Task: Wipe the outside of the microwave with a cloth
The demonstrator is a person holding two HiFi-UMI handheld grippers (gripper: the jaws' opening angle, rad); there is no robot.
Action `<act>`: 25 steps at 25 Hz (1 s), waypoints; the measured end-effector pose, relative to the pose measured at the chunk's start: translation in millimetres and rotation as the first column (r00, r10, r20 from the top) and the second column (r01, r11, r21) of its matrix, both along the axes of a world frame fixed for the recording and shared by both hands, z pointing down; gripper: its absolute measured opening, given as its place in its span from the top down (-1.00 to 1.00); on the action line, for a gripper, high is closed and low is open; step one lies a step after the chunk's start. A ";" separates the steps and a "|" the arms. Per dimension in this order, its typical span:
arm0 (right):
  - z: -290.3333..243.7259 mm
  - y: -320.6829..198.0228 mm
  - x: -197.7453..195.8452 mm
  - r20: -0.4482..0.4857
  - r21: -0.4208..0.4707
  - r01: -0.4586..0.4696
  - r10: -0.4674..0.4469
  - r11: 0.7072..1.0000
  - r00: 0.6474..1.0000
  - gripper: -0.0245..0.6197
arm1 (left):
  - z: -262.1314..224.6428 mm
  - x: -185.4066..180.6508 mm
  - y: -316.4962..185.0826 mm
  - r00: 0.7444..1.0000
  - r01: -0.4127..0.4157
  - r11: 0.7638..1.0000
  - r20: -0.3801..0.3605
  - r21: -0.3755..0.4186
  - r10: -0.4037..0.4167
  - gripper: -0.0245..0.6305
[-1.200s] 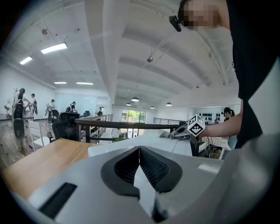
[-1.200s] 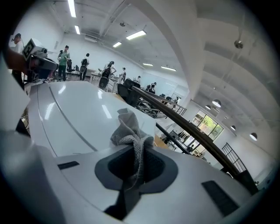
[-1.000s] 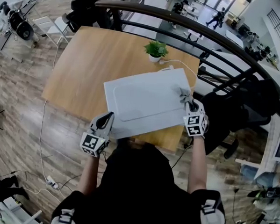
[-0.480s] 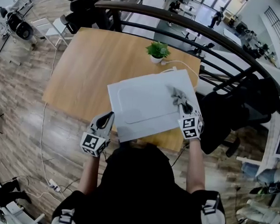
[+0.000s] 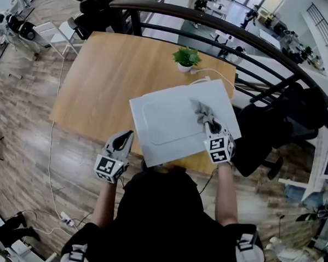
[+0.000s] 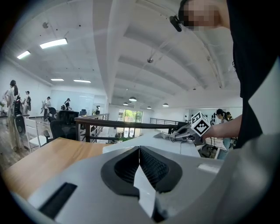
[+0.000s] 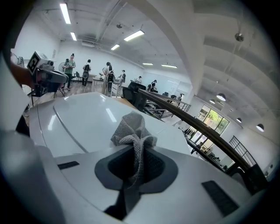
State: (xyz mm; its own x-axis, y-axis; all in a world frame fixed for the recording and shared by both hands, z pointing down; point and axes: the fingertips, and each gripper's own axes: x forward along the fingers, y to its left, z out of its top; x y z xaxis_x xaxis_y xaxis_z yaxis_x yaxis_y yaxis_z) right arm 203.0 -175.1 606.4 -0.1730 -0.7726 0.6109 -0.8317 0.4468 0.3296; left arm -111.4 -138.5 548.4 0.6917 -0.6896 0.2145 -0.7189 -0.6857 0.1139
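One cloth (image 5: 202, 110), pinched in right tongs (image 5: 210, 124), rests atop microwave (image 5: 163, 121).

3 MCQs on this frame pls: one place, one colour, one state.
1. Where on the microwave is the cloth? A against its front door; B on its top; C under it.
2. Cloth colour? A red; B yellow; C grey.
3. The left gripper is: A shut, empty; B open; C shut on the cloth.

Answers:
1 B: the head view shows it bunched on the top panel, pinched by the right gripper.
2 C: the right gripper view shows a grey weave.
3 A: in the left gripper view its fingers meet with nothing between them.
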 end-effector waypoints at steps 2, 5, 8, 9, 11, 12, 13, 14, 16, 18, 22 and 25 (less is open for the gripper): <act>-0.1 0.9 -8.9 0.014 -0.016 0.000 0.000 1.000 1.000 0.85 | 0.8 -1.9 -1.9 1.000 -0.011 1.000 -0.003 0.000 0.011 0.92; 1.8 1.7 -23.4 0.029 -0.030 0.011 -0.010 0.999 1.000 0.85 | 5.5 -5.0 -1.8 0.999 -0.030 0.999 0.012 -0.045 0.030 0.92; 0.8 4.9 -38.1 0.030 -0.034 0.023 -0.021 0.999 0.999 0.85 | 6.4 -7.5 -4.3 0.998 -0.056 0.998 0.011 -0.027 0.056 0.92; 0.2 6.5 -43.4 0.029 -0.034 0.026 -0.025 0.999 0.999 0.85 | 5.8 -8.9 -5.5 0.998 -0.063 0.998 0.008 -0.012 0.064 0.92; 0.0 9.4 -53.9 0.027 -0.031 0.032 -0.031 0.999 0.999 0.85 | 7.4 -13.6 -6.4 0.997 -0.071 0.997 0.005 -0.012 0.071 0.92; 0.2 10.4 -58.4 0.025 -0.028 0.033 -0.033 0.999 0.999 0.85 | 8.7 -16.3 -6.7 0.997 -0.074 0.997 0.005 -0.018 0.074 0.92; 0.3 10.9 -62.5 0.024 -0.026 0.033 -0.033 0.999 0.999 0.85 | 9.6 -19.0 -7.3 0.997 -0.077 0.997 0.006 -0.024 0.077 0.92; 0.7 11.3 -66.3 0.025 -0.024 0.032 -0.032 0.999 0.999 0.86 | 9.8 -21.6 -8.2 0.997 -0.081 0.996 0.008 -0.025 0.081 0.92; 1.0 12.2 -73.8 0.029 -0.027 0.029 -0.028 0.999 0.999 0.85 | 9.8 -26.7 -9.8 0.996 -0.089 0.996 0.010 -0.029 0.090 0.92; 0.5 13.8 -82.2 0.032 -0.031 0.027 -0.026 0.999 0.999 0.85 | 9.9 -31.5 -10.4 0.995 -0.094 0.995 0.013 -0.041 0.095 0.92; 0.0 20.0 -101.0 0.034 -0.036 0.037 -0.035 0.999 0.999 0.85 | 9.8 -39.2 -11.8 0.994 -0.106 0.994 0.005 -0.011 0.106 0.92; 1.0 24.1 -114.9 0.032 -0.036 0.051 -0.050 0.998 0.998 0.85 | 13.2 -44.1 -10.5 0.994 -0.112 0.993 0.013 -0.031 0.113 0.92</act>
